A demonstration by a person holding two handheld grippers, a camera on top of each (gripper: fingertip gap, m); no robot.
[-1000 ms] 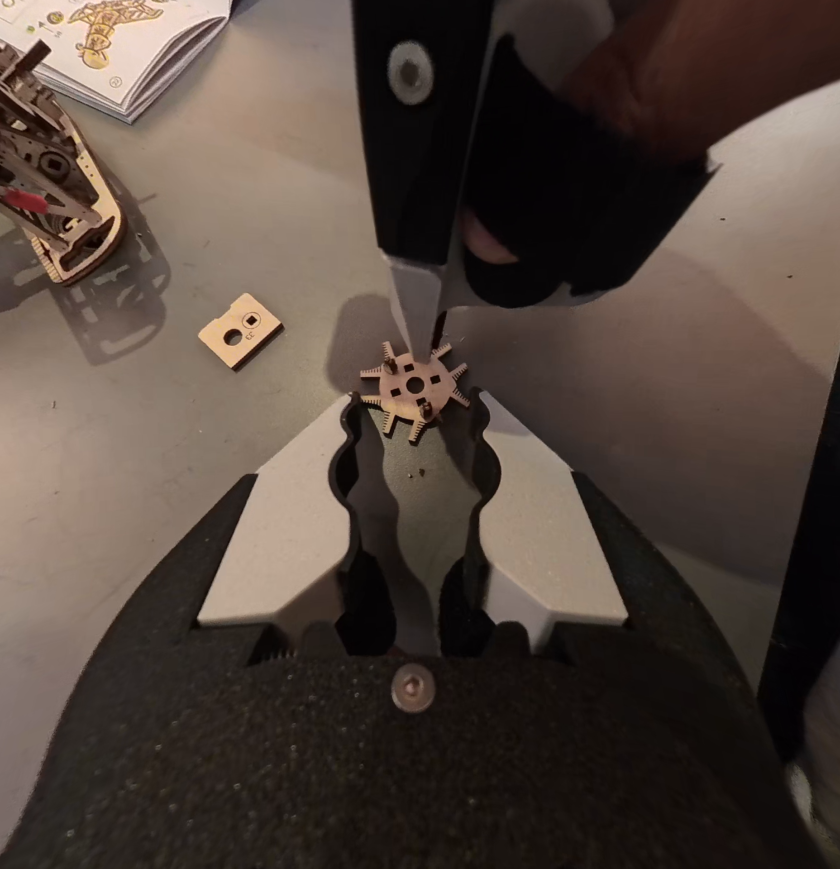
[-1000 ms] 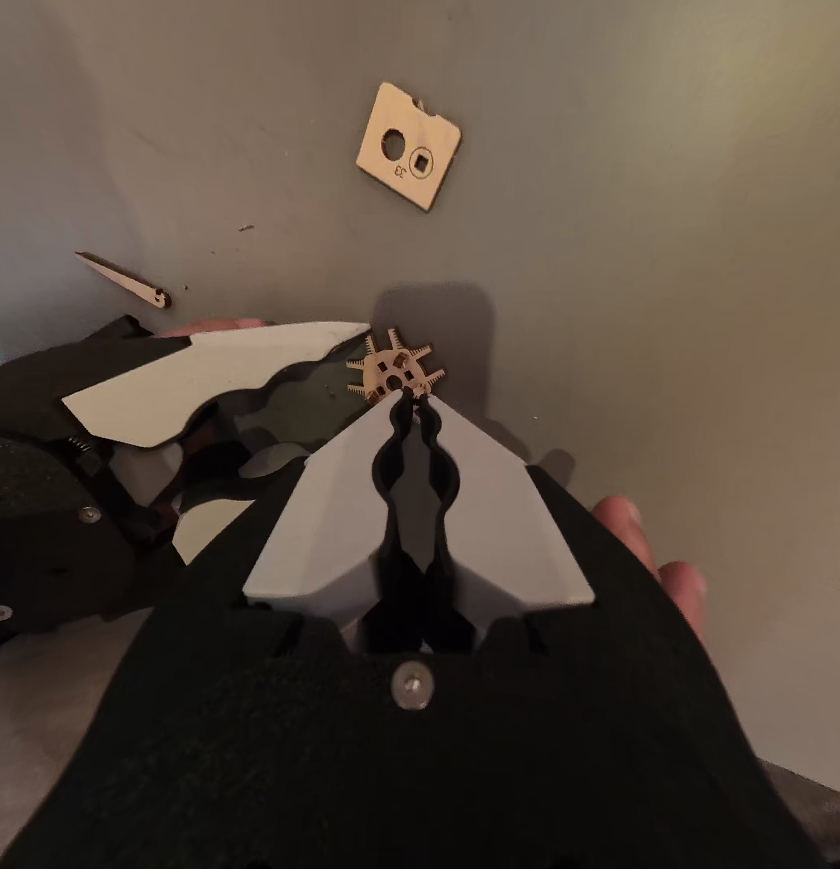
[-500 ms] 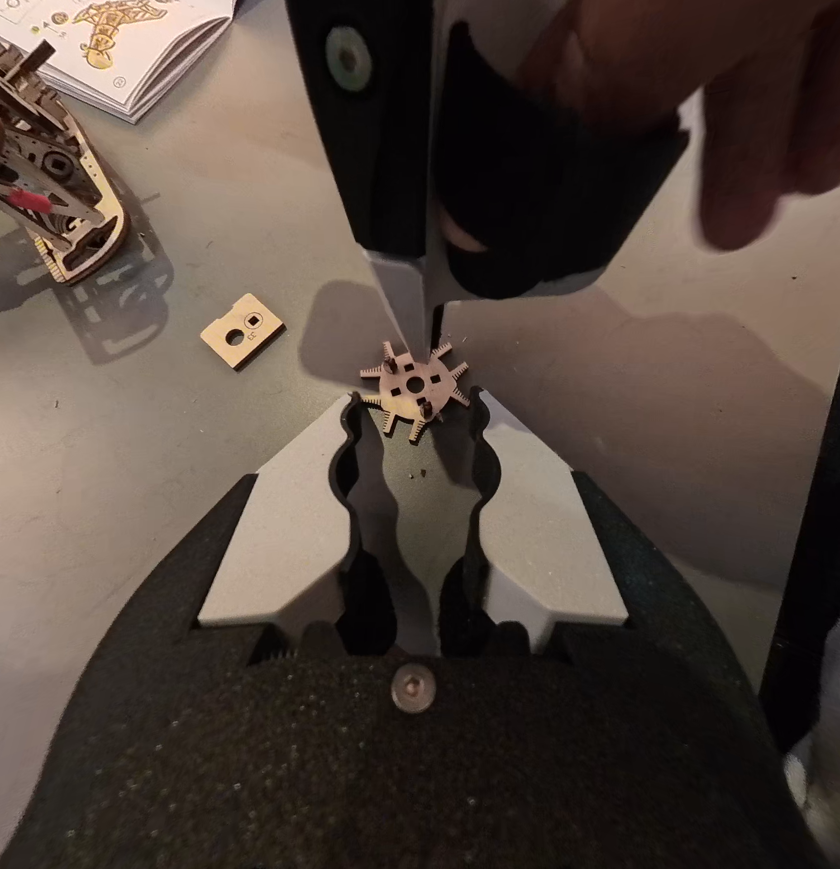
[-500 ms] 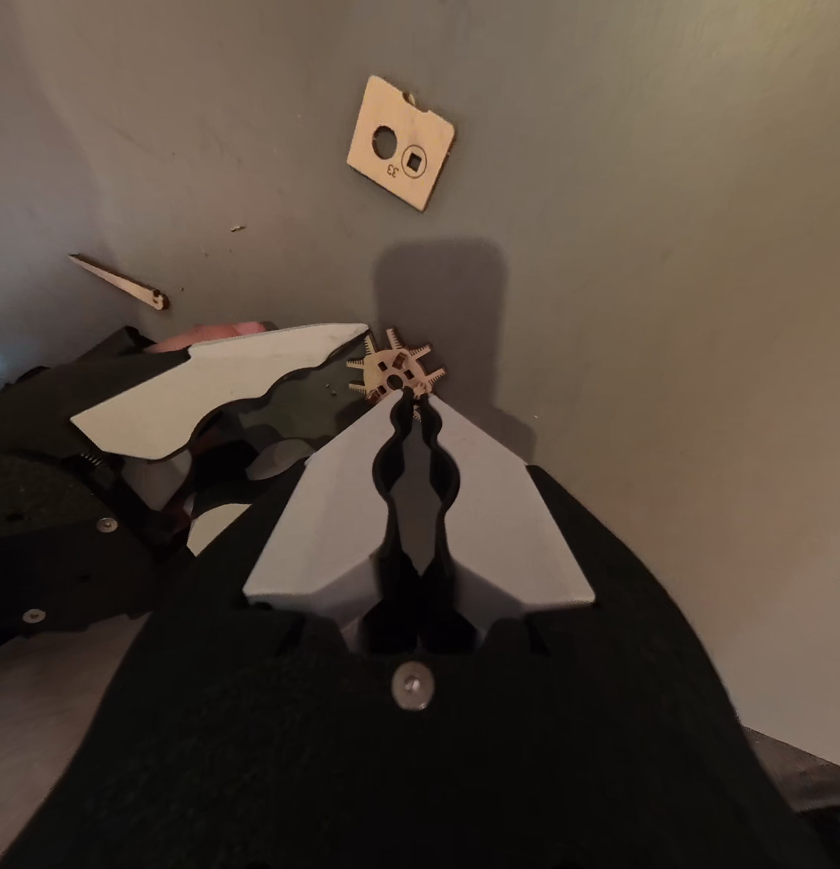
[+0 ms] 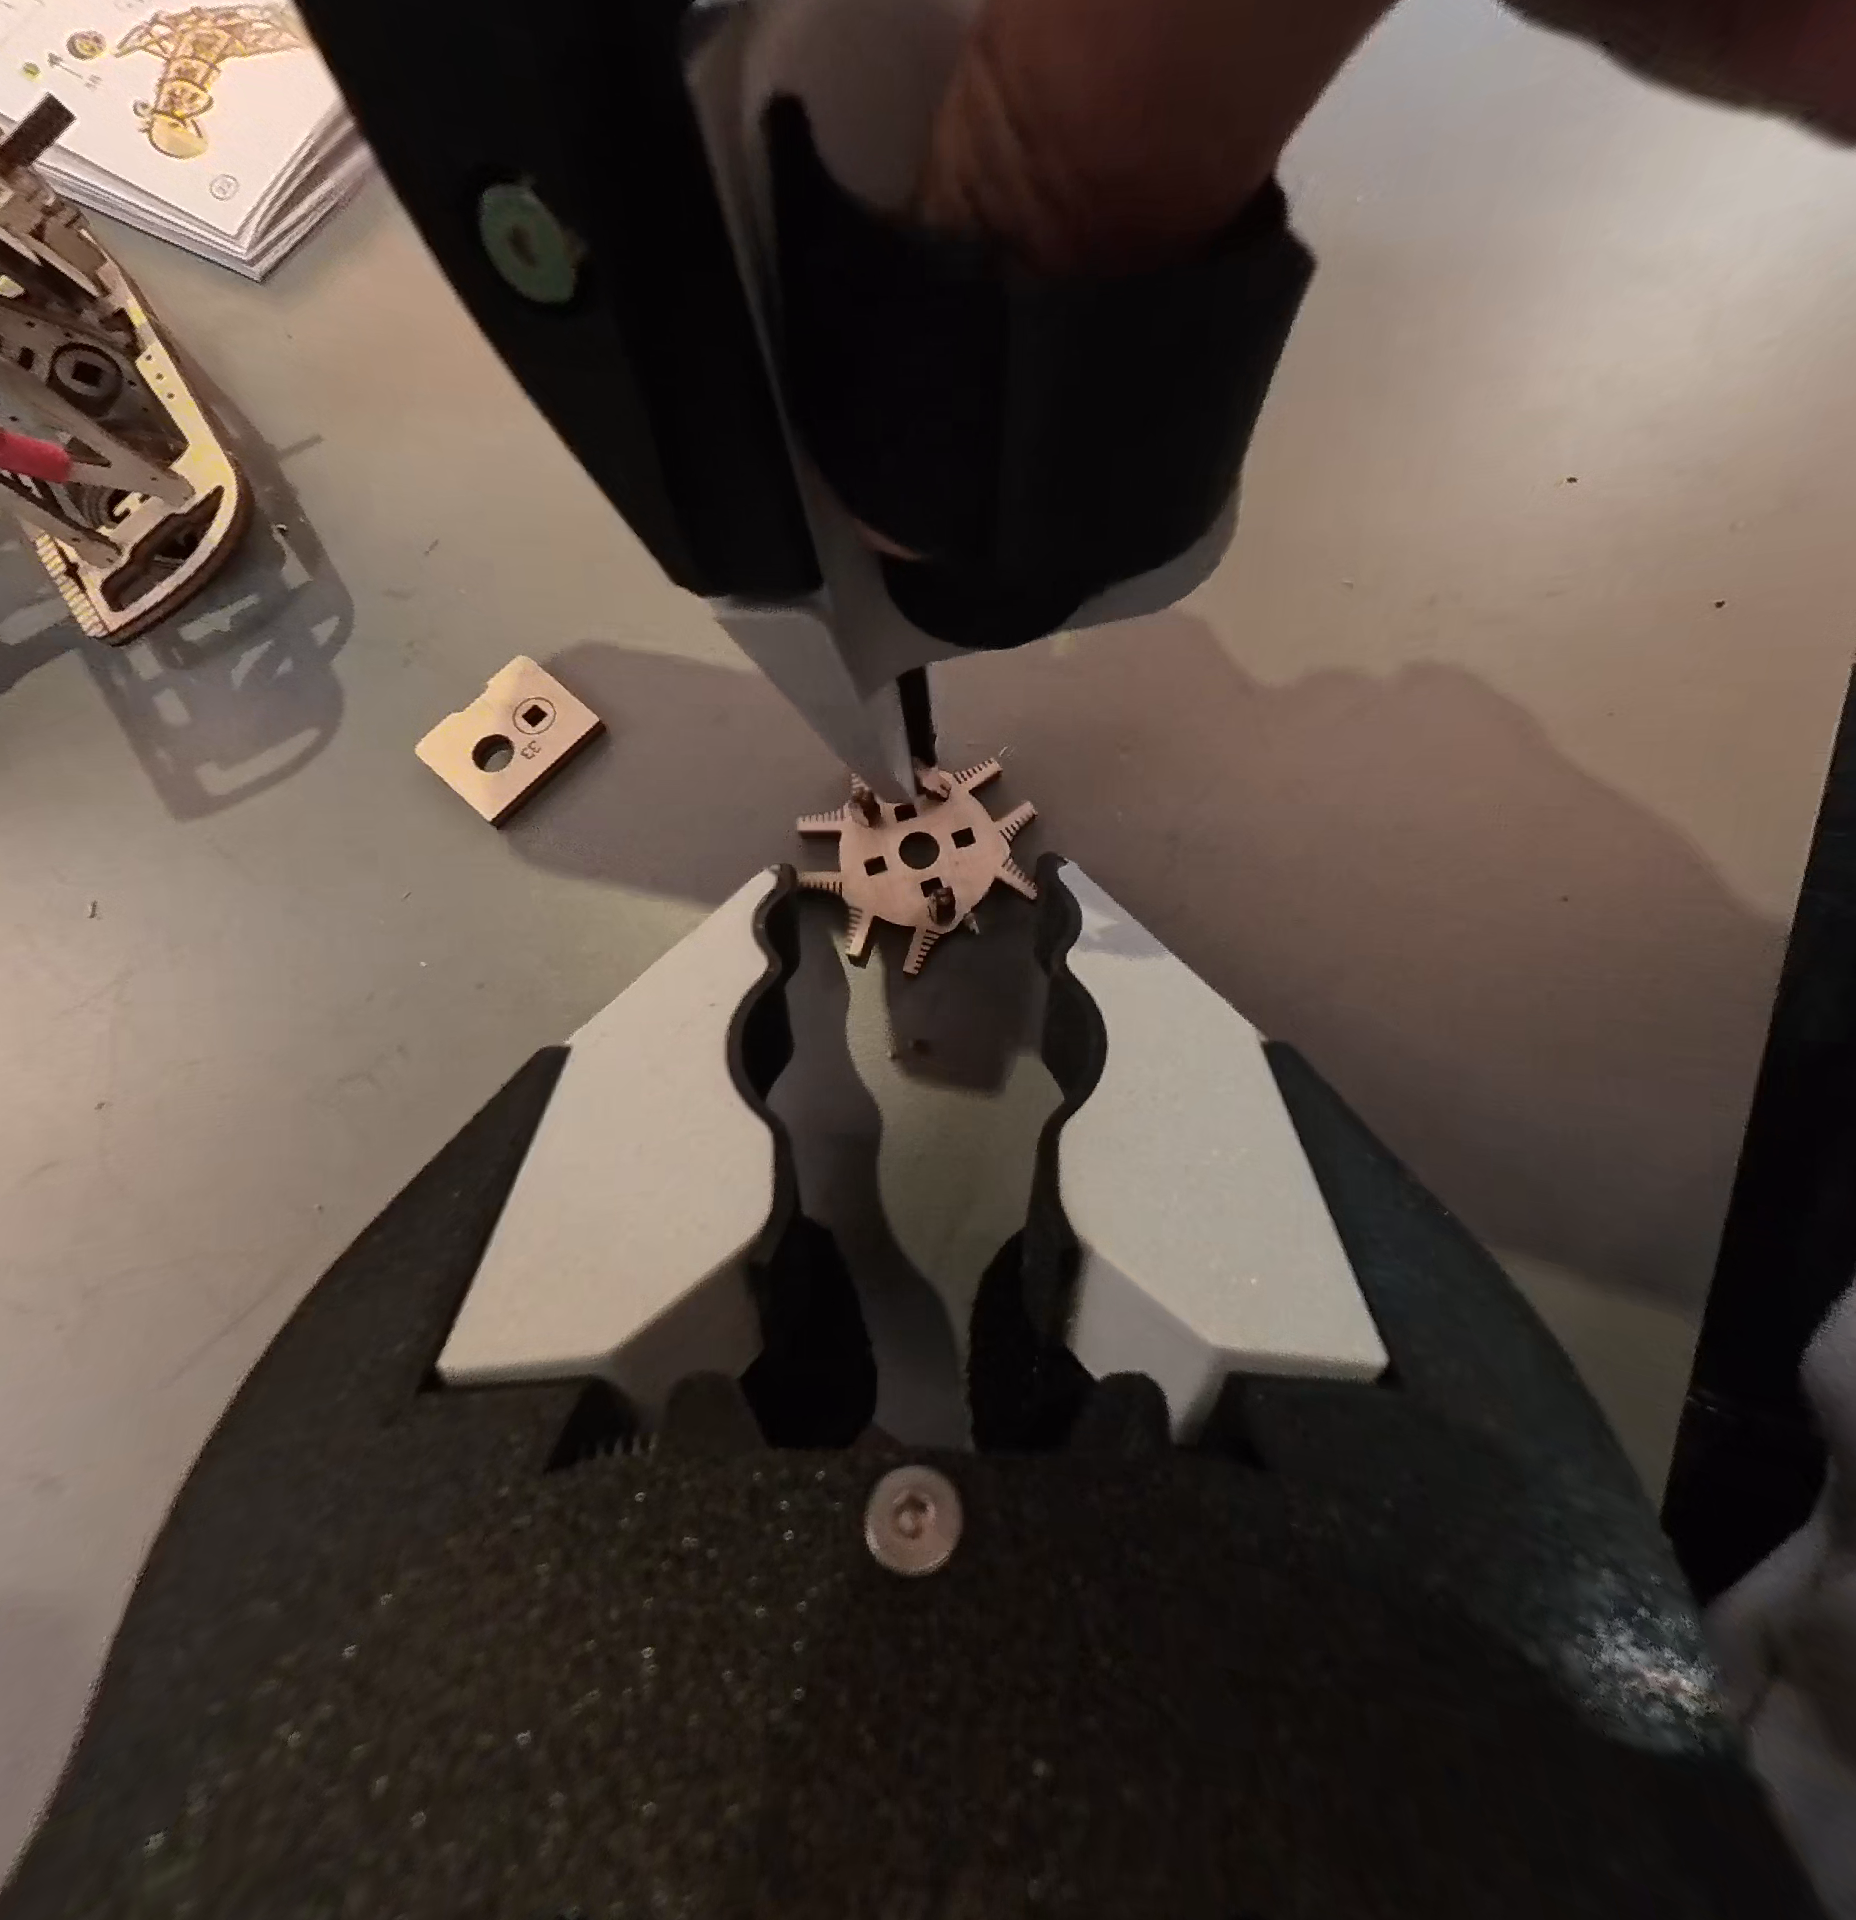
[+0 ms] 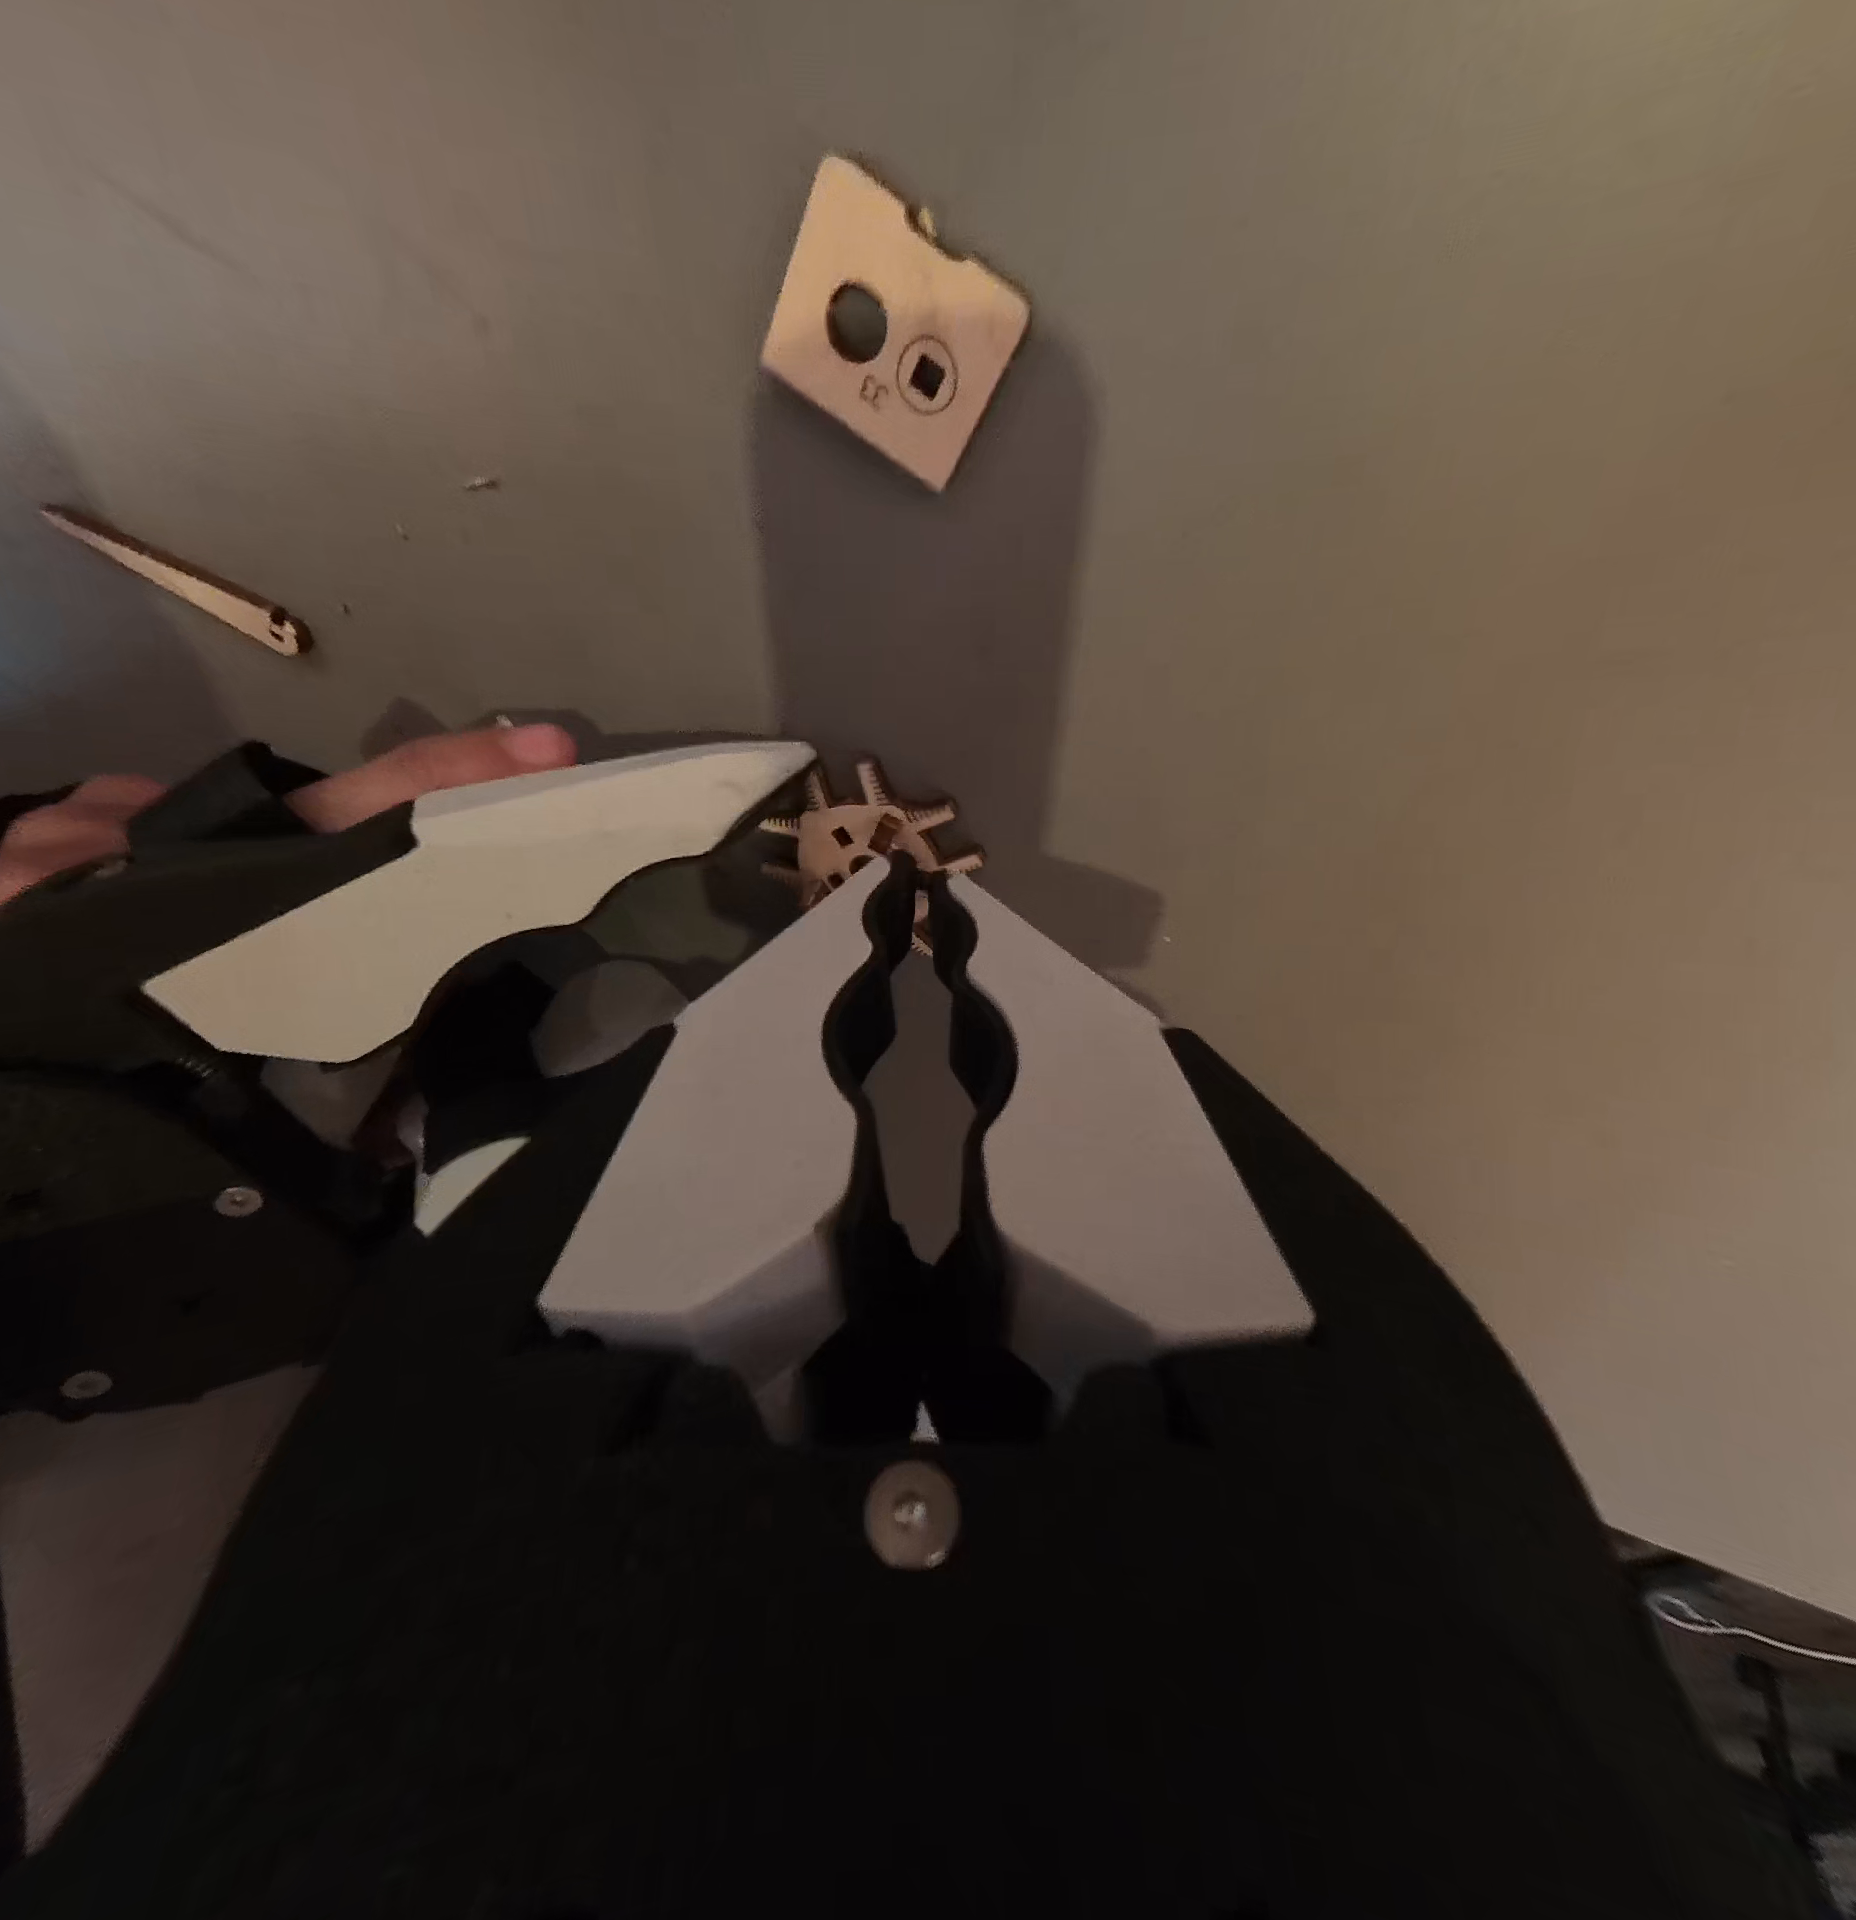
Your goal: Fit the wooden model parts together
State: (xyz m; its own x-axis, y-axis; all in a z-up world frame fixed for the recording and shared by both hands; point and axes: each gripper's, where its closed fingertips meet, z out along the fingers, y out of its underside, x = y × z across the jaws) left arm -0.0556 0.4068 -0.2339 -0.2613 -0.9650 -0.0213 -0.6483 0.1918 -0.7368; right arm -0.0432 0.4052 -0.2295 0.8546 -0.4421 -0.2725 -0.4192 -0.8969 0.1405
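Observation:
A small wooden toothed wheel with three short pegs standing on it sits between my two grippers, just above the grey table. My left gripper is closed to the wheel's width, and its fingertips touch the spokes on both sides. My right gripper comes down from the far side. It is shut, with its tips pinching a spoke at the wheel's far rim. It also shows in the left wrist view. A square wooden plate with two holes lies flat to the left.
A partly built wooden model stands at the far left, beside an instruction booklet. A pointed wooden sliver lies on the table. The square plate lies beyond the wheel. The table's dark edge runs along the right. Less than 4 cm separates the two grippers' tips. Between my left fingertips and the square wooden plate there is roughly 6 centimeters. It is also in sight in the right wrist view.
The right gripper and the hand on it have leaned in closer over the wheel. The wheel has stayed between the left fingertips.

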